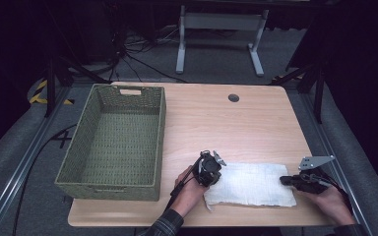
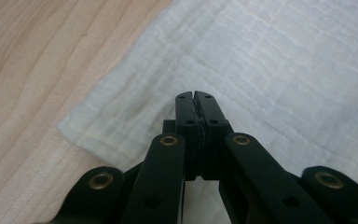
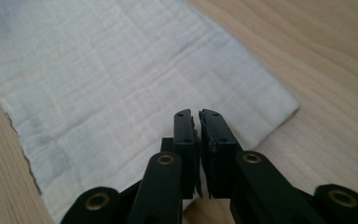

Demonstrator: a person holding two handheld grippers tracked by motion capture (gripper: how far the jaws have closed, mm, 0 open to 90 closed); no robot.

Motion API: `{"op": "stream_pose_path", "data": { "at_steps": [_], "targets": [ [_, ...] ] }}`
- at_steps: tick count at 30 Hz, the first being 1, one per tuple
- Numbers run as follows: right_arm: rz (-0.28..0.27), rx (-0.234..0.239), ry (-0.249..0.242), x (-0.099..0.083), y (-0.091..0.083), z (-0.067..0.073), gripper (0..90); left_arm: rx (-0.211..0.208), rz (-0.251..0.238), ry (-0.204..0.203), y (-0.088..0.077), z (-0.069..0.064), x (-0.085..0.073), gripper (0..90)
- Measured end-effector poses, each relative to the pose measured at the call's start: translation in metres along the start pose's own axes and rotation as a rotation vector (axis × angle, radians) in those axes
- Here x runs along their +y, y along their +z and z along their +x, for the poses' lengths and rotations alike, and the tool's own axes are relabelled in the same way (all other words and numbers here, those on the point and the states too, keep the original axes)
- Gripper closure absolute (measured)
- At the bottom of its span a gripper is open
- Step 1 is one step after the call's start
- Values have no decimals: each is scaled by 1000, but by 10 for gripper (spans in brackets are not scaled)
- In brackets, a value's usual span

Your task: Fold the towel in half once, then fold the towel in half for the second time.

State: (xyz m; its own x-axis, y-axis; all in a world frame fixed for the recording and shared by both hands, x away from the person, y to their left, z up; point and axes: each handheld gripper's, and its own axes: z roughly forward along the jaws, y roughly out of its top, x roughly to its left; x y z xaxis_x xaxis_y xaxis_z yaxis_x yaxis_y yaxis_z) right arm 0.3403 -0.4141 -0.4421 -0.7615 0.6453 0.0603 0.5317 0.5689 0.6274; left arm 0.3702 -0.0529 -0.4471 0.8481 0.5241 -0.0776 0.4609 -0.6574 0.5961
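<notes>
1. Your left gripper [image 1: 210, 169] sits at the left end of the folded white cloth [image 1: 251, 184], jaws together with nothing visibly pinched between them.
2. Your right gripper [image 1: 286, 180] rests at the right end, jaws nearly together, likewise empty.
3. The cloth lies flat at the table's [image 1: 256, 123] near edge, beside the wicker basket [image 1: 86, 147].
4. Before lifting, part both jaws and catch every layer at matching corners.

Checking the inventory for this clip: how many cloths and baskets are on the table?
2: one white woven cloth flat at the near edge; one green wicker basket on the left side.
</notes>
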Motion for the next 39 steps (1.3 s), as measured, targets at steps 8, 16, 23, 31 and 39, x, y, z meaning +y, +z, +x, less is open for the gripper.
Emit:
{"op": "stream_pose_path", "data": {
  "at_steps": [8, 16, 23, 31, 39],
  "targets": [
    [-72, -51, 7, 21, -4, -16, 774, 80, -40, -55, -12, 26, 9, 781],
    [-46, -66, 62, 24, 8, -46, 743, 97, -3, -101, -2, 47, 7, 675],
    [-14, -42, 63, 20, 18, -47, 731, 93, 11, -88, 2, 48, 4, 646],
    [-13, -26, 59, 18, 16, -45, 859, 72, 6, -36, 3, 41, 3, 838],
    [-40, -49, 50, 21, 13, -42, 869, 78, -10, -73, -2, 44, 2, 865]
  ]
}}
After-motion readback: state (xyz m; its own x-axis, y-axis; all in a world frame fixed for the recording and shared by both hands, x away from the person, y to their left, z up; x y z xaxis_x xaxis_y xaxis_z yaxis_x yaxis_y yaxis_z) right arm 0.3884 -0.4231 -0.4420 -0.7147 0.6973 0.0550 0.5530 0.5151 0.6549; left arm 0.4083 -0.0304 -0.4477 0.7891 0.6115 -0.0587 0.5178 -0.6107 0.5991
